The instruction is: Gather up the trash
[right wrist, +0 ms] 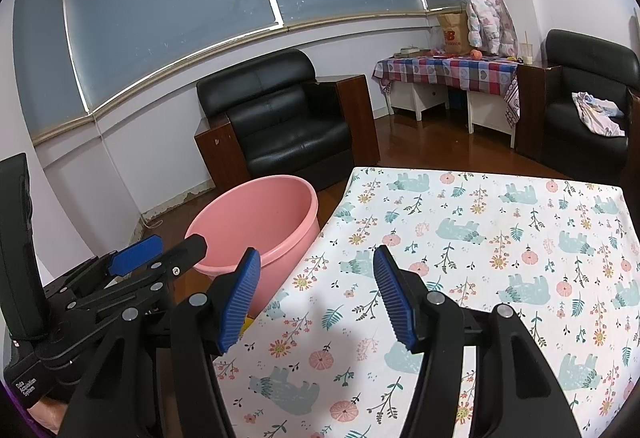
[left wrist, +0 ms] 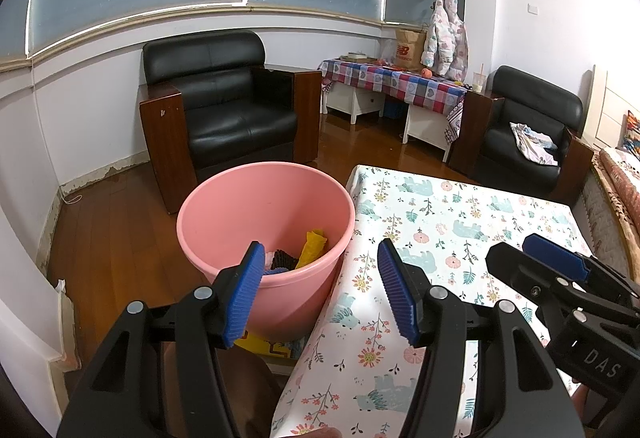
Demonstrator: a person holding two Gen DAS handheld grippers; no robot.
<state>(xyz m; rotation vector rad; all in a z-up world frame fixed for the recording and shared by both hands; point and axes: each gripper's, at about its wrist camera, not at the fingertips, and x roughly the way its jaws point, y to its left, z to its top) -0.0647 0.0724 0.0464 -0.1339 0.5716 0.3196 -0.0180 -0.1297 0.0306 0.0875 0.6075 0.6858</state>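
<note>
The pink bucket (left wrist: 265,238) stands on the floor, just beside the counter (left wrist: 460,222); only the left view sees down inside it, where a yellow wrapper (left wrist: 312,244) and dark scraps lie; the left gripper (left wrist: 320,290) and right gripper (right wrist: 316,294) both have jaws wide open, holding nothing.

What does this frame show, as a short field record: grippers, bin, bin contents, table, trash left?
left gripper: open, nothing between the pads, over the gap between bin and table
right gripper: open, nothing held, over the table's near edge
bin: pink, on the floor beside the table
bin contents: yellow piece, dark piece; the rest is hidden by the rim
table: floral cloth
trash left: none visible on the cloth in either view
</note>
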